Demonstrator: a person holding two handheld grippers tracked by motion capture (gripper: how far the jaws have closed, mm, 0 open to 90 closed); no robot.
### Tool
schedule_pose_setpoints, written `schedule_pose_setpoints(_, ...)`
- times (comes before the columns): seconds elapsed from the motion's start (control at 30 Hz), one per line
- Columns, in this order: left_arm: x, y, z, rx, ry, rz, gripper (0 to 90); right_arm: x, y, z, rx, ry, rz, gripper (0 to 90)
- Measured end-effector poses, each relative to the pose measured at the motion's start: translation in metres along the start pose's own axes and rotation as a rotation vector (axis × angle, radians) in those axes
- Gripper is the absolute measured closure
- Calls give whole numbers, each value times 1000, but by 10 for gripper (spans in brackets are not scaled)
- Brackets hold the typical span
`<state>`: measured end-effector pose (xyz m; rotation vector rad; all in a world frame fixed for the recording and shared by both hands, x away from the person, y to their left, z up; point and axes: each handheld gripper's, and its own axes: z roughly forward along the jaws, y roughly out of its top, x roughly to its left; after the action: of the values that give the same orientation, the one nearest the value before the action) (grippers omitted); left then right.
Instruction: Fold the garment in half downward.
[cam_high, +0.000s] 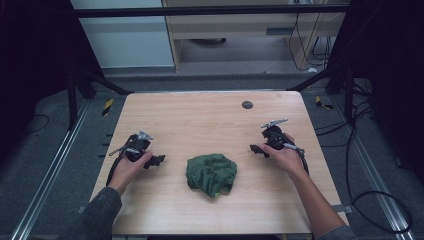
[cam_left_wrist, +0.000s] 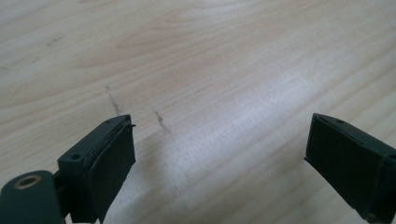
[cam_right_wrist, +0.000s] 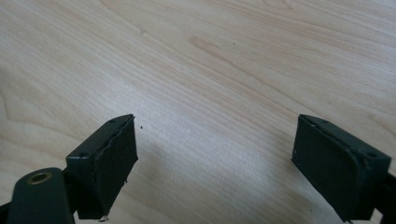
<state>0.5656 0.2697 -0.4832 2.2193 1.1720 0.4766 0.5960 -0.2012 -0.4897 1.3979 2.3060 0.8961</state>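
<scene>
Spanning the scene, the wooden table (cam_high: 210, 120) carries a crumpled green cloth (cam_high: 211, 173) near its front edge. Flanking the cloth, well apart from it, left gripper (cam_high: 158, 160) and right gripper (cam_high: 256, 149) stand released, jaws wide over bare wood.

This looks like a lab or test room set up for recording. A bare wooden table (cam_high: 210, 125) stands inside a frame of black metal bars (cam_high: 210, 10), with dark curtains (cam_high: 30, 60) hanging at both sides. Metal rails (cam_high: 47, 175) run along the grey carpeted floor (cam_high: 340, 125), and loose black cables (cam_high: 380, 200) trail across it at the right. Yellow-and-black tape marks (cam_high: 107, 106) lie on the floor, and pale wooden furniture (cam_high: 250, 30) stands behind.
</scene>
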Motion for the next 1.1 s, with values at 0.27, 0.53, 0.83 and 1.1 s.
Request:
schedule_pose_setpoints(0.27,12,4,15,-42,6,-63,75,-7,5,14,-30,-38,53,131)
schedule_pose_setpoints(0.53,14,5,28,-73,8,-101,75,-14,6,23,-106,-98,95,129)
schedule_pose_setpoints(0.83,13,7,37,-114,34,-71,51,-15,4,28,-135,-185,104,93)
schedule_pose_setpoints(1.1,14,7,38,-97,48,-83,1,-18,4,29,-112,-262,197,2)
